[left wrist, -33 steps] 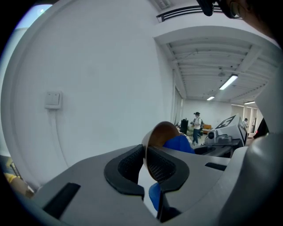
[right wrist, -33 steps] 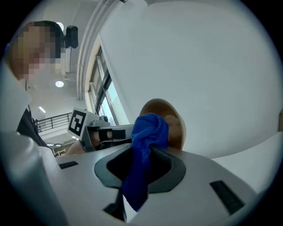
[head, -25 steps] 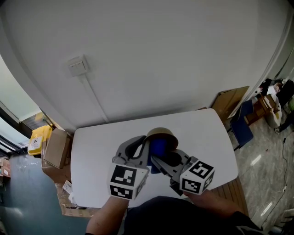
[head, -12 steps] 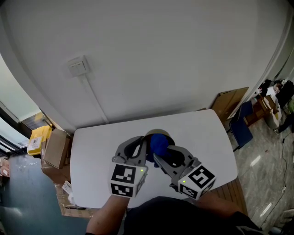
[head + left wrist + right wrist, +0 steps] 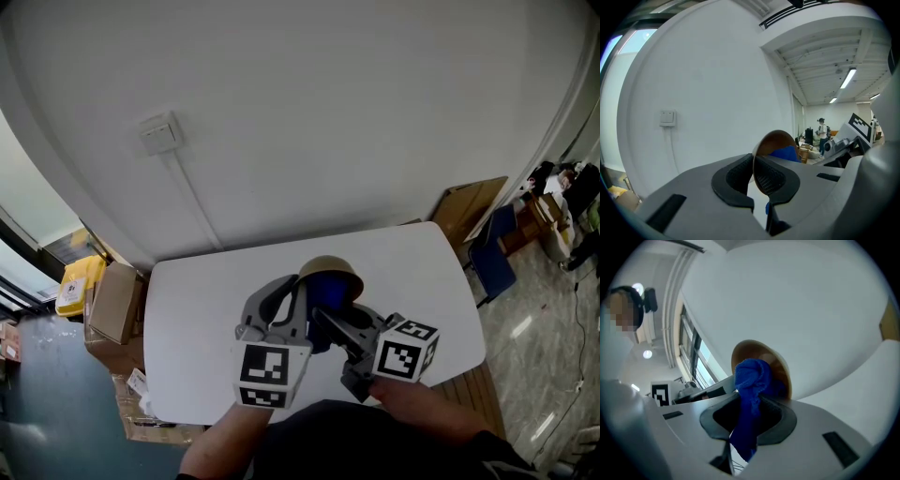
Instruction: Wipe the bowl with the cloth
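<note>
The shallow, thin-rimmed brown bowl [image 5: 330, 269] is held above the white counter [image 5: 202, 300], its rim clenched edge-on by the fingers of the left gripper [image 5: 753, 174]. The right gripper [image 5: 747, 420] pinches a bunched blue cloth [image 5: 751, 378], pressed into the bowl's hollow.

A white worktop [image 5: 197, 309] stands against a white wall [image 5: 328, 103] bearing a switch [image 5: 157, 136], its cable [image 5: 192, 202] running down. A cardboard box [image 5: 117, 302] and a yellow item [image 5: 80, 286] sit at left, a brown board [image 5: 469, 208] and a blue chair [image 5: 495, 253] at right.
</note>
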`<state>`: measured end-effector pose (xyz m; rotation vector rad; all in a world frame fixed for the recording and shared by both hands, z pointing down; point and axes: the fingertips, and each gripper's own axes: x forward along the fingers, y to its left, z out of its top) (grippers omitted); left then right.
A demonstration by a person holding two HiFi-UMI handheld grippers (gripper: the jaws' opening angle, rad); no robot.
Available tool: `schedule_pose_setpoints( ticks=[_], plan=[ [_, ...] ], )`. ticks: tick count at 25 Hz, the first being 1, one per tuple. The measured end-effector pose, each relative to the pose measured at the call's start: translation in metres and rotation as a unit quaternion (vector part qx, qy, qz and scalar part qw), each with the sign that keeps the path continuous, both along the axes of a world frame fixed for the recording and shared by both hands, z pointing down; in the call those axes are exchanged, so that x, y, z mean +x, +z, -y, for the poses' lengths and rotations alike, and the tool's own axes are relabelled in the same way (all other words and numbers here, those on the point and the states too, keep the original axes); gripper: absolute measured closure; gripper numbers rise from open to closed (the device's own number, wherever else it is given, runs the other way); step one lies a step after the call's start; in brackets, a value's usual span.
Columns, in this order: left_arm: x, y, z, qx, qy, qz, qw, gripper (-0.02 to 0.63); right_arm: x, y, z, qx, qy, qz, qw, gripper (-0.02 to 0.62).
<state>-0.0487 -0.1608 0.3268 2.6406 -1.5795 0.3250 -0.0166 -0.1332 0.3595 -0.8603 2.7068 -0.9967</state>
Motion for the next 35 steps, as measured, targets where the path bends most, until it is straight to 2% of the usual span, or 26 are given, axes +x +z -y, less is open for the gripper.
schedule_pose_setpoints(
  ticks=[4,8,11,15,19,21,25,29,35],
  plan=[
    [-0.004,0.005,0.002,-0.004,-0.004,0.01,0.9999,0.584,0.012,0.005,0.003,-0.053,0.022,0.045,0.997,0.52],
    [-0.008,0.013,0.001,-0.014,-0.005,0.015,0.9998,0.583,0.027,0.009,0.008,-0.073,0.044,0.066,0.994,0.52],
    [-0.006,0.019,-0.001,-0.02,0.005,0.024,0.9995,0.58,0.035,0.006,0.01,-0.058,0.056,0.06,0.995,0.52],
    [0.007,0.029,-0.008,-0.019,0.038,0.061,0.9973,0.575,0.038,-0.007,0.012,-0.024,0.066,0.048,0.996,0.52],
    [0.022,0.038,-0.017,-0.017,0.066,0.095,0.9932,0.569,0.034,-0.015,0.009,-0.009,0.06,0.049,0.997,0.52],
    [0.027,0.037,-0.02,-0.017,0.075,0.09,0.993,0.569,0.029,-0.013,0.009,-0.006,0.056,0.045,0.997,0.52],
    [0.031,0.021,-0.022,-0.016,0.078,0.052,0.9955,0.574,0.022,-0.01,0.009,-0.004,0.051,0.037,0.998,0.52],
    [0.03,0.011,-0.023,-0.002,0.072,0.048,0.9963,0.574,0.019,-0.008,0.011,-0.005,0.049,0.033,0.998,0.52],
    [0.023,0.003,-0.017,0.006,0.059,0.041,0.9974,0.574,0.006,0.002,0.006,0.006,0.028,-0.015,0.999,0.52]
  ],
)
